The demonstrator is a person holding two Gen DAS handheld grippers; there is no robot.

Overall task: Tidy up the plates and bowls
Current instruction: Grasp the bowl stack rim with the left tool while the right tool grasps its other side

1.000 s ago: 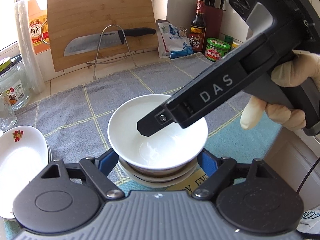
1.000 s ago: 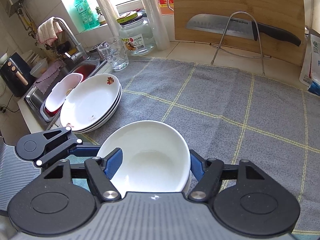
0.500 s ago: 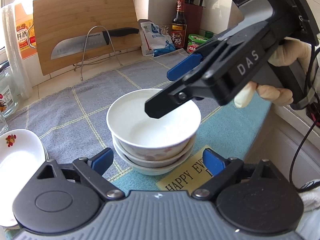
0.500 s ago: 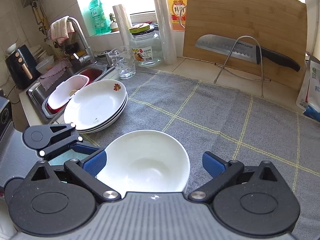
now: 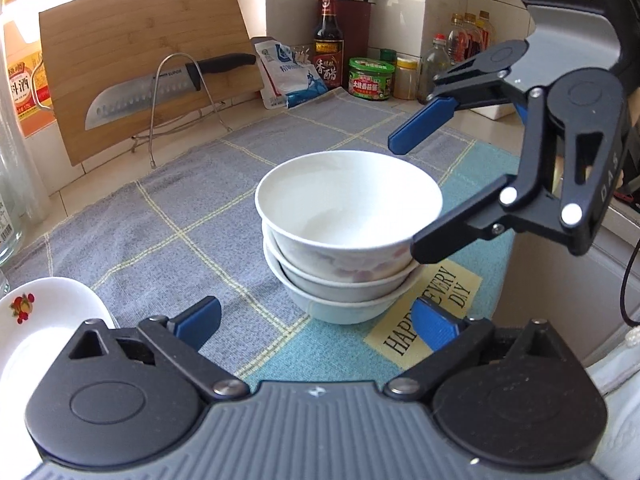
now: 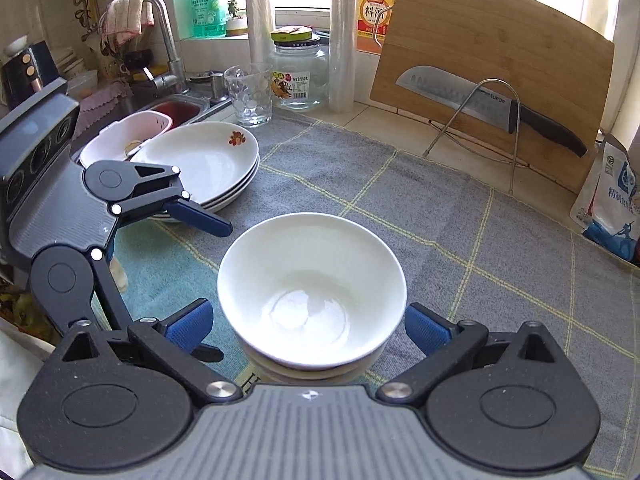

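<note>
A stack of three white bowls [image 5: 348, 236] stands on the grey-and-teal cloth [image 5: 160, 216]; it also shows in the right wrist view [image 6: 312, 296]. A stack of white plates [image 6: 200, 164] with a small fruit print lies to the left; its edge shows in the left wrist view [image 5: 44, 320]. My left gripper [image 5: 316, 320] is open and empty, just in front of the bowls. My right gripper [image 6: 306, 326] is open and empty, its jaws spread on either side of the top bowl without touching it; it also shows in the left wrist view [image 5: 416, 196].
A cutting board [image 6: 492, 76] with a knife [image 6: 488, 108] on a wire stand leans at the back. A glass [image 6: 250, 94], a jar [image 6: 296, 72] and the sink [image 6: 160, 112] are behind the plates. Sauce bottles [image 5: 329, 44] and jars stand at the back right. The counter edge runs near the bowls.
Both grippers have opened and drawn back from the bowl stack. The top bowl now rests free on the stack.
</note>
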